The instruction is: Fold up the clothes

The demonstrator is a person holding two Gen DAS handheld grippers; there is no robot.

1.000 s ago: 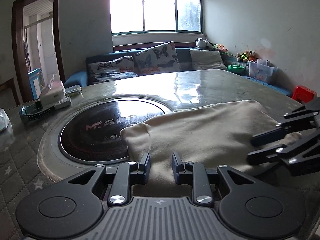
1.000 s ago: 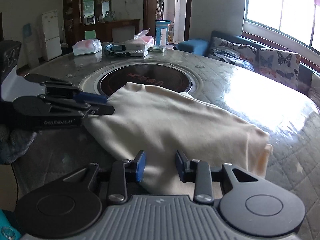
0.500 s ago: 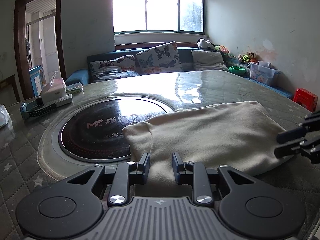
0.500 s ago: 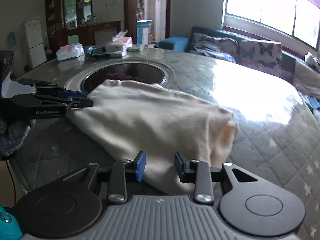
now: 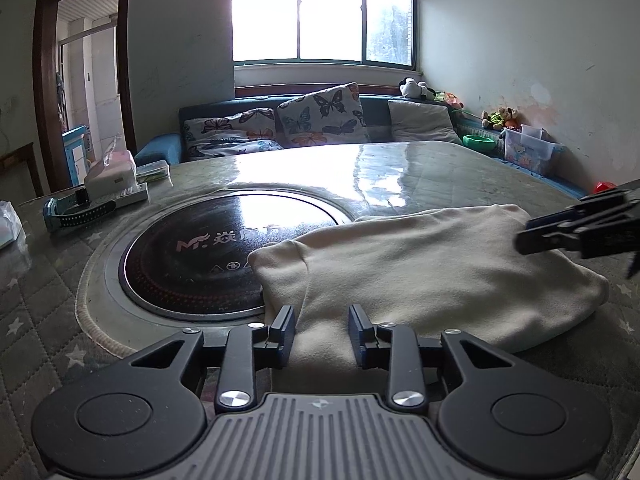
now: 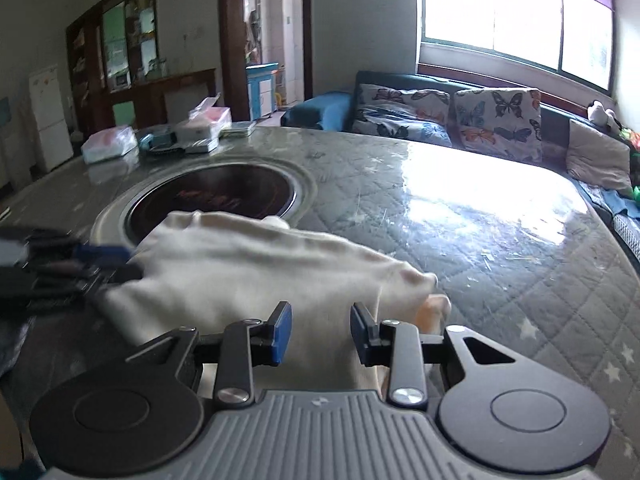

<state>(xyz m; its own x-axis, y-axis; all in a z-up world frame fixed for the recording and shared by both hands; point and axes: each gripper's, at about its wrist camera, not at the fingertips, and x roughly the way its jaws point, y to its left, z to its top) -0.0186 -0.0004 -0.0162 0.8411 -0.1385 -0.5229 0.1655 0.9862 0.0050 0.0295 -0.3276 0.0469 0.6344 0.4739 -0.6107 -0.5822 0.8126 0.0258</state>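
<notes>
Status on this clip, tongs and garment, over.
Left tongs just opening, cream garment between them. Right tongs shut on garment's near edge. Corner lies over cooktop; nothing blocking.

- My left wrist camera sits just behind my left gripper (image 5: 322, 330), low over the table (image 5: 420, 168), angled slightly downward. It faces the window (image 5: 320, 12) and the sofa (image 5: 280, 128).
- My right wrist camera sits just behind my right gripper (image 6: 320, 332), equally low and close. It faces across the table toward the doorway (image 6: 272, 40) and the cabinet (image 6: 116, 48).
- Both views share the cream garment (image 5: 420, 272), the round black hob (image 5: 208, 256), the butterfly cushions (image 5: 320, 116) and the window.
- Each view catches the opposite gripper at its edge.
</notes>
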